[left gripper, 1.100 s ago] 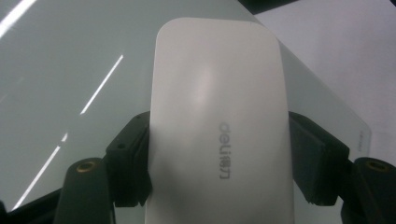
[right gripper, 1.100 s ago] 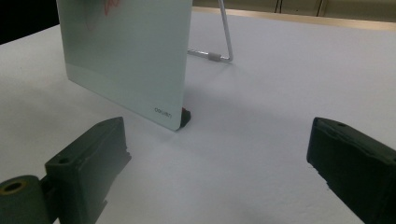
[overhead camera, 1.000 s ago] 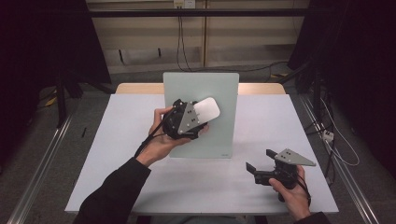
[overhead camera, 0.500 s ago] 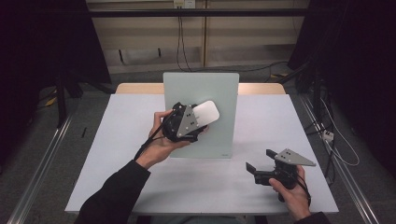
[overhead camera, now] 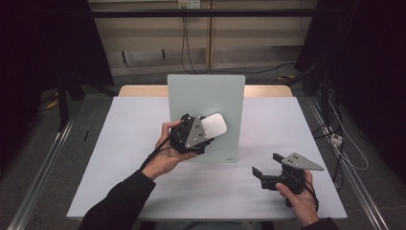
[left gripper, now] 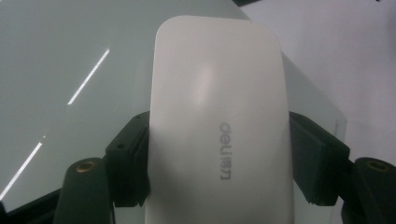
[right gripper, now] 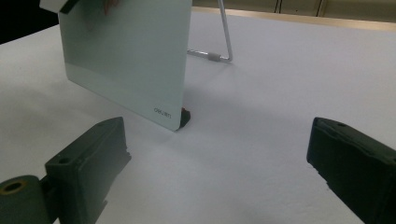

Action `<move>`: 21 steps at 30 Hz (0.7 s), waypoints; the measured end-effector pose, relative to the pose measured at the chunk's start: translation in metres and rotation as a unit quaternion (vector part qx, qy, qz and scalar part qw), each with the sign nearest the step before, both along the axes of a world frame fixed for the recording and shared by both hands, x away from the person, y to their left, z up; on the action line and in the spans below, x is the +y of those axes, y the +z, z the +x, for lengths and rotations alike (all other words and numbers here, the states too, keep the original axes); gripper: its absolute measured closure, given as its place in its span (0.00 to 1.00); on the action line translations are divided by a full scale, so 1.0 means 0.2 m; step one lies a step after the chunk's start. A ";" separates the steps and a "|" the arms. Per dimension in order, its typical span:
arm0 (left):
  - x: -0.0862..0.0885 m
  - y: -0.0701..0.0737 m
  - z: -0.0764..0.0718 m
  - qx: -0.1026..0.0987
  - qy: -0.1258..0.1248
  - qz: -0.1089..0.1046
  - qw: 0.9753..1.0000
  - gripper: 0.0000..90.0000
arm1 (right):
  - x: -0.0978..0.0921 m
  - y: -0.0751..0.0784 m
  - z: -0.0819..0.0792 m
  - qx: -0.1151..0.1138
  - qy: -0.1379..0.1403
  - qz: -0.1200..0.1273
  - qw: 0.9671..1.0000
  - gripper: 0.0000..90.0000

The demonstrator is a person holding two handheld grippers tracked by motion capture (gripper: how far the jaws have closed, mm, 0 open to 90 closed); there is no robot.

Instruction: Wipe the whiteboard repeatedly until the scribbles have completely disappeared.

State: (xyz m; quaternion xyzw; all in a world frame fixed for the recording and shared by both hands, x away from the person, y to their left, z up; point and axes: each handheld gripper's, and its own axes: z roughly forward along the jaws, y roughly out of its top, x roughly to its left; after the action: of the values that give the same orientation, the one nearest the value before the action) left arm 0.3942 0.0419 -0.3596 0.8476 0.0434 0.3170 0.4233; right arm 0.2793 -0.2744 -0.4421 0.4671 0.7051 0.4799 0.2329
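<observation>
The left gripper (overhead camera: 203, 130) has its jaws closed on the sides of a white eraser (left gripper: 219, 130) and holds it flat against the face of the pale glass board (overhead camera: 191, 96) that stands upright on its wire stand in the middle of the white table (overhead camera: 119, 158); in the high view the eraser (overhead camera: 213, 126) sits at about mid-height on the board, toward the left of centre. This looks like the wiping step, with the eraser pressed to the glass. The next move probably calls for steady pressure and a sweep across the face without tipping the board back on its stand. The right gripper (overhead camera: 265, 170) rests low near the table's right front, jaws wide apart and holding nothing, well apart from the board. Whether any marks remain on the glass is hard to make out, and the contact face of the eraser is hidden
</observation>
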 end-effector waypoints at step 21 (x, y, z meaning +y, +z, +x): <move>0.06 0.00 0.00 -0.007 0.009 -0.003 1.000 0.34 | 0.00 0.00 0.00 0.000 0.000 0.000 1.000 0.05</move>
State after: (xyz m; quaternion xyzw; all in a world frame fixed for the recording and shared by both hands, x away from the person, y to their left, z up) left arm 0.3951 0.0540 -0.3591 0.8437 0.0486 0.3269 0.4229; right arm 0.2794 -0.2742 -0.4421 0.4669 0.7053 0.4798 0.2331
